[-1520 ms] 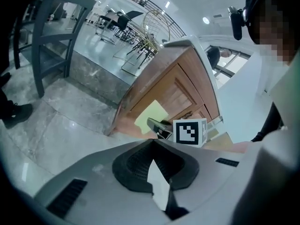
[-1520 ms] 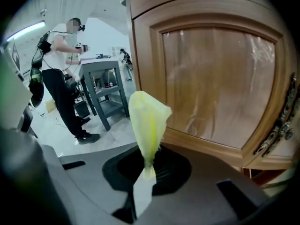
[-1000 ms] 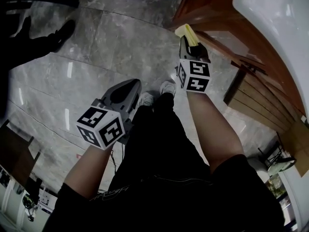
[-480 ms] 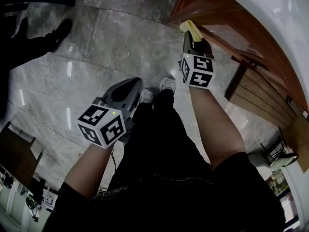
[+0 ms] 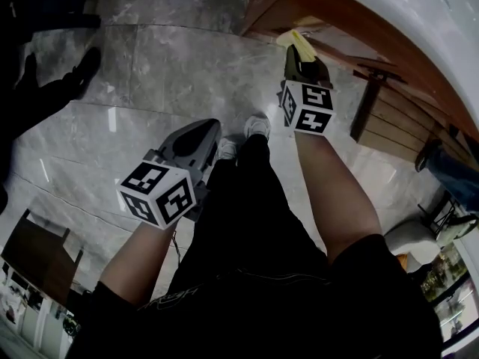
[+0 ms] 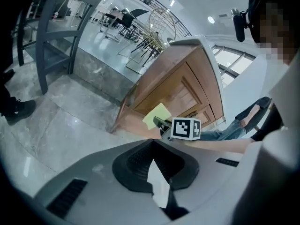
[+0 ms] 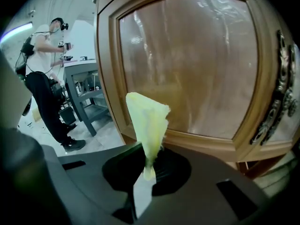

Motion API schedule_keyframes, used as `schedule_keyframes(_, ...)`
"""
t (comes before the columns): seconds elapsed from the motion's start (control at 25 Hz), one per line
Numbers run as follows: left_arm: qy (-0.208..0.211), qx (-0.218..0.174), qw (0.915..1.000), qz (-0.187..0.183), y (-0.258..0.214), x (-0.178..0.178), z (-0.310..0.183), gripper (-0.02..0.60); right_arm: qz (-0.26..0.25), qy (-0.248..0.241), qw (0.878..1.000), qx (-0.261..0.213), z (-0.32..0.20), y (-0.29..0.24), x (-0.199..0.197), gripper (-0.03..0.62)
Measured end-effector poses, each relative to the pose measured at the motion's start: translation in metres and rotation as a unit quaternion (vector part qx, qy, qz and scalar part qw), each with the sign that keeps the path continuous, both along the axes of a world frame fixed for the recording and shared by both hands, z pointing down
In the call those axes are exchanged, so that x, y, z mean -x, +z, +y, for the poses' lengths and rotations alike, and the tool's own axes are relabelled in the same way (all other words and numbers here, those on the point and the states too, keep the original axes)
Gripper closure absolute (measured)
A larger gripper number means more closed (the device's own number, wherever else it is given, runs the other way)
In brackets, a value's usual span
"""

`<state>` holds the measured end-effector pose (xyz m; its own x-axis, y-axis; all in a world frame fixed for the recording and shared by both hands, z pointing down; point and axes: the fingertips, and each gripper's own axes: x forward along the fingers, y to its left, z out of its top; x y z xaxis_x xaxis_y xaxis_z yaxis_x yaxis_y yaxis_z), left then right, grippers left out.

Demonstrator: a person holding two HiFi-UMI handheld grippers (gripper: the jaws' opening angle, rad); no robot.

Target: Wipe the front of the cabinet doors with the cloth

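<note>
Two tongs are in view, one in each hand, and each carries one marker cube. The right tongs (image 5: 301, 57) are closed tight on the single cloth (image 5: 293, 40), a pale yellow one. In the right gripper view the jaws of the right tongs (image 7: 147, 167) pinch its lower end, and the rest of the cloth (image 7: 148, 118) stands up from them in a crumpled peak. It rises directly in front of one cabinet door (image 7: 187, 64), a wooden frame round a glossy panel, with one ornate metal handle (image 7: 280, 100) at the door's right edge. The cloth is close to the door's lower rail, but whether it touches the wood cannot be told. The left tongs (image 5: 203, 127) hang lower and well apart from the cabinet, over the grey marble floor (image 5: 150, 66). Their jaws are brought together with nothing between them, as the left gripper view shows (image 6: 153, 159). That same view looks across to the right tongs (image 6: 161, 124) holding the cloth (image 6: 156, 116) against the brown cabinet (image 6: 187, 95). From the head view, the wearer's two pale shoes (image 5: 258, 125) stand between the two arms. In the right gripper view, one other person (image 7: 44, 93) in dark trousers stands beside a grey tabletop (image 7: 86, 67) to the left of the cabinet.
</note>
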<state>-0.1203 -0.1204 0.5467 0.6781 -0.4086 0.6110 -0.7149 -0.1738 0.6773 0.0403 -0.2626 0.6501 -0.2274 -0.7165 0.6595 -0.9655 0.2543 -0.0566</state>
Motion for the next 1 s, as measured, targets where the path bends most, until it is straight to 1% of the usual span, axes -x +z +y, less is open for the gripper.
schedule_keyframes(0.32, 0.050, -0.002, 0.9987, -0.002, 0.000, -0.039, -0.004, 0.575, 0.000, 0.060, 0.998, 0.001, 0.015, 0.000, -0.059, 0.554)
schedule_keyframes(0.6, 0.084, -0.004, 0.9965, 0.001, 0.003, -0.072, -0.006, 0.575, 0.006, 0.084, 0.996, -0.002, 0.023, 0.001, -0.101, 0.554)
schedule_keyframes(0.84, 0.111, -0.001, 0.9938, -0.001, 0.004, -0.084, -0.001, 0.575, 0.013, 0.115, 0.993, -0.006, 0.031, -0.003, -0.132, 0.554)
schedule_keyframes(1.0, 0.119, -0.005, 0.9929, -0.006, 0.003, -0.090, -0.003, 0.575, 0.015, 0.133, 0.991, -0.010, 0.036, -0.006, -0.148, 0.554)
